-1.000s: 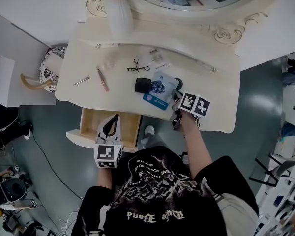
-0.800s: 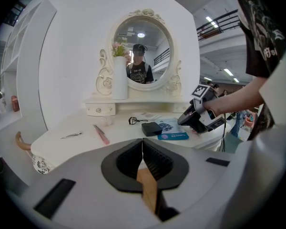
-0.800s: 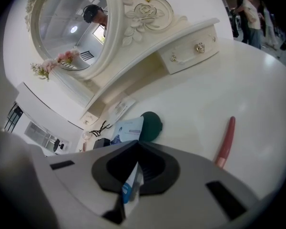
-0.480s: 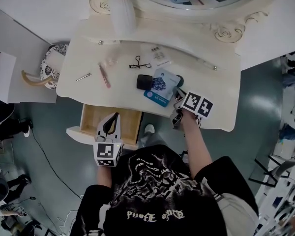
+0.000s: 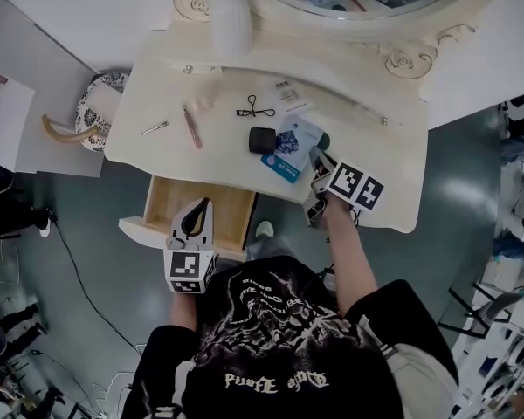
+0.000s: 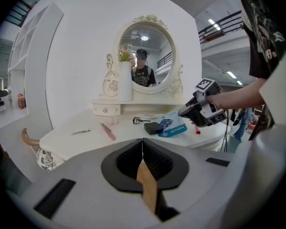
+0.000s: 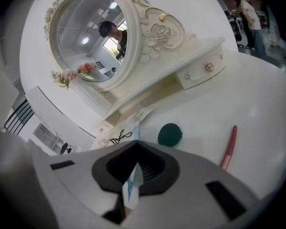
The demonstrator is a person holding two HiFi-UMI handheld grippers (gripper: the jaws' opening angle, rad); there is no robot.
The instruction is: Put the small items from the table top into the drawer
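A blue-and-white packet [image 5: 290,147] lies slanted over the white dressing table [image 5: 393,168], and my right gripper [image 5: 316,161] is shut on its right edge. In the right gripper view the thin packet [image 7: 132,187] stands edge-on between the closed jaws. A small black box [image 5: 262,139] sits against the packet's left side. Further left lie an eyelash curler [image 5: 255,109], a pink stick [image 5: 192,127] and a metal hair clip [image 5: 155,127]. My left gripper [image 5: 199,212] hovers over the open wooden drawer [image 5: 168,215], jaws together and holding nothing.
A green round item [image 7: 170,134] and a red pen [image 7: 229,148] lie just beyond my right gripper. A white card [image 5: 288,97] sits near the raised shelf with its small knobbed drawers [image 7: 200,71]. A white vase [image 5: 230,20] and oval mirror [image 7: 88,37] stand at the back.
My right gripper has risen a little with the blue packet in its grip, tilting the packet up off the table. The left gripper stays over the drawer.
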